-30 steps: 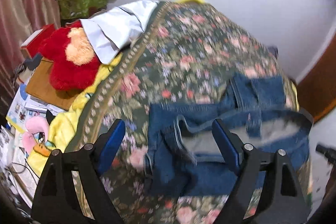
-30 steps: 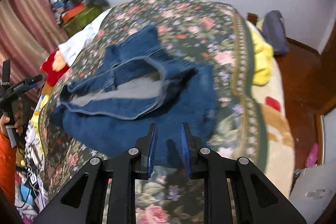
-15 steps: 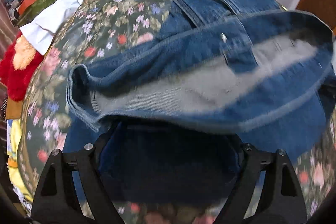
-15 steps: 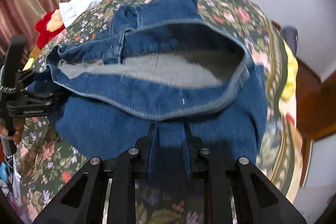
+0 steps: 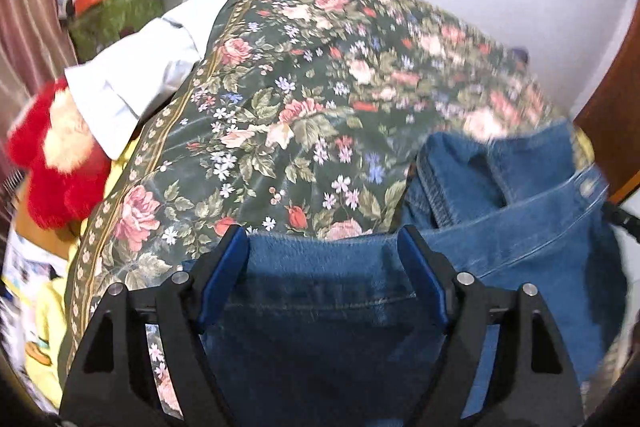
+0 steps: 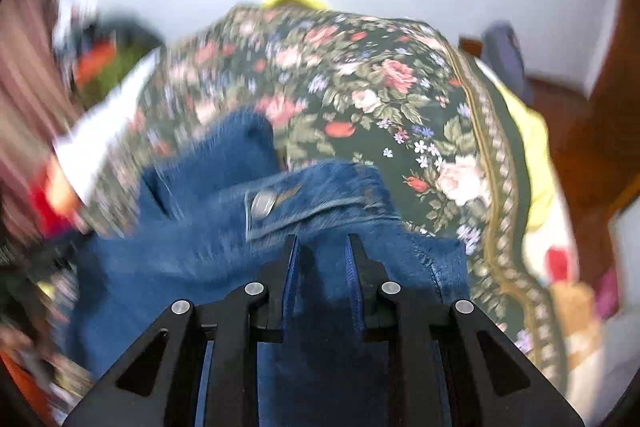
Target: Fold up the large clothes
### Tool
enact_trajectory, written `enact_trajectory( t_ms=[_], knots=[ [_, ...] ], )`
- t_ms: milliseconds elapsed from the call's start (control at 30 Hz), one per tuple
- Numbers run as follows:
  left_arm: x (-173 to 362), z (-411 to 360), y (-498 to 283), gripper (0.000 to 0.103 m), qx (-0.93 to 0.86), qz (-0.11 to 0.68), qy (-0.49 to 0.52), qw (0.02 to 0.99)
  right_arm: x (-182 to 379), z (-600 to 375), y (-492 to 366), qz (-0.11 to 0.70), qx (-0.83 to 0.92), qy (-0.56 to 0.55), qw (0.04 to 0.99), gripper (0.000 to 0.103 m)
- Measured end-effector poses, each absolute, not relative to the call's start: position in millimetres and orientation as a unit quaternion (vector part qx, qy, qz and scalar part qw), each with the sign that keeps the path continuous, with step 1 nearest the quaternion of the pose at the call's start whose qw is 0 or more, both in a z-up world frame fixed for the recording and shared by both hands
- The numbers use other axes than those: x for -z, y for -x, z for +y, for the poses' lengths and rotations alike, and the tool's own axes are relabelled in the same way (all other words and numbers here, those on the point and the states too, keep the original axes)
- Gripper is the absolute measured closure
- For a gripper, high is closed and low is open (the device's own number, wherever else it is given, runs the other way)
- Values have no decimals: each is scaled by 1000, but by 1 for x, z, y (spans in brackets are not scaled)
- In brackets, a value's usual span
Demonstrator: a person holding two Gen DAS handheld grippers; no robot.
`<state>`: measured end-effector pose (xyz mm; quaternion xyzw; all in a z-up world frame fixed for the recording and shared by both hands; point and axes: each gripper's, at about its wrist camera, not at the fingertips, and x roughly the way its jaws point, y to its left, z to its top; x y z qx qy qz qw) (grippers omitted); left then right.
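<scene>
Left hand-held gripper (image 5: 322, 251) straddles jeans (image 5: 500, 227), waistband running sideways.

One blue denim garment (image 5: 520, 227) is lying on the bed, also showing in the right wrist view (image 6: 192, 247). One metal button (image 6: 263, 203) is showing on its band. One dark floral bedspread (image 5: 320, 87) is covering the bed. One red plush toy (image 5: 52, 163) is sitting beside the bedspread's edge. One white cloth (image 5: 140, 79) is lying next to the toy. One green bin (image 5: 116, 19) is standing by the wall, holding blurred items that are not countable. Two grippers are showing: one left gripper (image 5: 322, 247) with fingers spread wide, one right gripper (image 6: 322, 255) with fingers standing narrowly apart.
</scene>
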<state>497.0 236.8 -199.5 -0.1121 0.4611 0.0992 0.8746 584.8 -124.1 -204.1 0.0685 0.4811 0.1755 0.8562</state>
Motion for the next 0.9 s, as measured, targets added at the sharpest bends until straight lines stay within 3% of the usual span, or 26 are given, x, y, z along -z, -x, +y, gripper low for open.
enact_trajectory(
  t_ms=[100, 233, 533, 700, 900],
  knots=[
    [181, 250, -478, 24, -119, 445, 108, 881, 195, -139, -583, 490, -183, -87, 848, 85],
    [169, 276, -451, 19, -136, 434, 93, 886, 191, -144, -567, 481, -171, -13, 860, 85],
    [259, 284, -430, 16, -101, 573, 72, 810, 220, -130, -539, 475, -150, 135, 857, 85],
    [288, 259, -418, 13, -131, 553, -16, 823, 251, -112, -535, 466, -130, 243, 841, 85],
    [283, 266, -395, 11, -112, 535, -32, 837, 253, -117, -518, 445, -110, 283, 842, 85]
  ],
)
